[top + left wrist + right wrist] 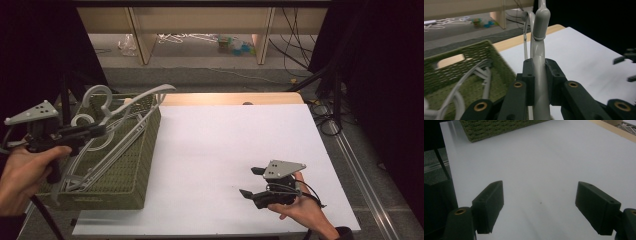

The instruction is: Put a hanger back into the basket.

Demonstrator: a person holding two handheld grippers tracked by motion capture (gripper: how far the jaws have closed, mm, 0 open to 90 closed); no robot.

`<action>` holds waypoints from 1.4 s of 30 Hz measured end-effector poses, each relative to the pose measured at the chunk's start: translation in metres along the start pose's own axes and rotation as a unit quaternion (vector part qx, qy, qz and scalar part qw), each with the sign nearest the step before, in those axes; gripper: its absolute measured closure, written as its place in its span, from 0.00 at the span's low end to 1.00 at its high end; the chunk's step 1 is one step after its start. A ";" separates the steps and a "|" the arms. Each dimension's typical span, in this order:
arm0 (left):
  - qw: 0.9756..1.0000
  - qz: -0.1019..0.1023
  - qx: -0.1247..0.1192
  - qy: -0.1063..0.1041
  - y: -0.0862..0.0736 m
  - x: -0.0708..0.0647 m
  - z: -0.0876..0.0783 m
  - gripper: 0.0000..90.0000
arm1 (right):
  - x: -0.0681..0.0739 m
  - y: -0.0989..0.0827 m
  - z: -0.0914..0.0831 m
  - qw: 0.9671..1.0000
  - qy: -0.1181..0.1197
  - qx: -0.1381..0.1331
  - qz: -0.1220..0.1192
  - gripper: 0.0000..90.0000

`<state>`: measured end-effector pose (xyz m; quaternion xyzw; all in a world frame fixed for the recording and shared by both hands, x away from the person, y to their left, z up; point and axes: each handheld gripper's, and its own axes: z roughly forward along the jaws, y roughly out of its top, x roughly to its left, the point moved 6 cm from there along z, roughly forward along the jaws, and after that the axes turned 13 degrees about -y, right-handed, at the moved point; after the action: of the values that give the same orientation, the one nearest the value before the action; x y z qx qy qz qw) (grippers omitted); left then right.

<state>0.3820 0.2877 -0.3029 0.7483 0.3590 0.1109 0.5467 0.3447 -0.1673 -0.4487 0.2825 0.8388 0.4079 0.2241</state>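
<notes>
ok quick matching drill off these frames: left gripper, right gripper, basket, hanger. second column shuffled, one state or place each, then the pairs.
Things:
1. left gripper
2. right gripper
3. green woven basket
4. grey hanger

States or places:
A. at the table's left, with more hangers lying in it
B. jaws wide apart over bare white tabletop
C. clamped between two jaws, its end sticking up past the basket rim
D. closed on a grey bar

Pairs: 1-D, 2-B, 3-A, 4-C

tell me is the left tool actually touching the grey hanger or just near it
Touching. The left gripper view shows the left tool with both jaws pressed against the grey hanger, no gap on either side.
</notes>
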 end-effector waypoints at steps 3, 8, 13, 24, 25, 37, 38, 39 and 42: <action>1.000 -0.006 -0.006 0.010 -0.001 0.016 -0.006 0.88 | 0.000 0.000 0.000 1.000 -0.001 -0.001 -0.001 0.26; 1.000 -0.005 0.012 0.026 -0.008 0.039 -0.010 0.87 | 0.000 -0.001 0.000 1.000 0.000 0.004 0.000 0.26; 0.999 -0.011 0.033 0.039 -0.018 0.058 -0.009 0.87 | 0.001 -0.002 0.001 1.000 0.001 0.005 -0.002 0.26; 0.996 -0.016 0.072 0.056 -0.036 0.084 0.002 0.87 | 0.001 -0.003 0.002 1.000 0.003 0.006 -0.003 0.26; 0.996 -0.015 0.074 0.058 -0.037 0.086 0.003 0.87 | 0.001 -0.002 0.002 1.000 0.002 0.008 -0.003 0.26; 0.989 -0.010 0.133 0.057 -0.048 0.095 0.028 0.87 | 0.002 -0.003 0.003 1.000 0.004 0.009 -0.006 0.26; 0.989 -0.006 0.137 0.058 -0.048 0.097 0.029 0.87 | 0.003 -0.003 0.002 1.000 0.006 0.009 -0.005 0.26; 0.988 -0.005 0.140 0.057 -0.048 0.098 0.029 0.87 | 0.003 -0.003 0.002 1.000 0.006 0.009 -0.005 0.26; 0.984 0.017 0.162 0.067 -0.050 0.106 0.029 0.87 | 0.002 -0.004 0.002 1.000 0.005 0.010 -0.006 0.26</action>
<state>0.4531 0.3429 -0.3830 0.8241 0.3947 0.1103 0.3910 0.3435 -0.1662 -0.4533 0.2775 0.8456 0.3997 0.2197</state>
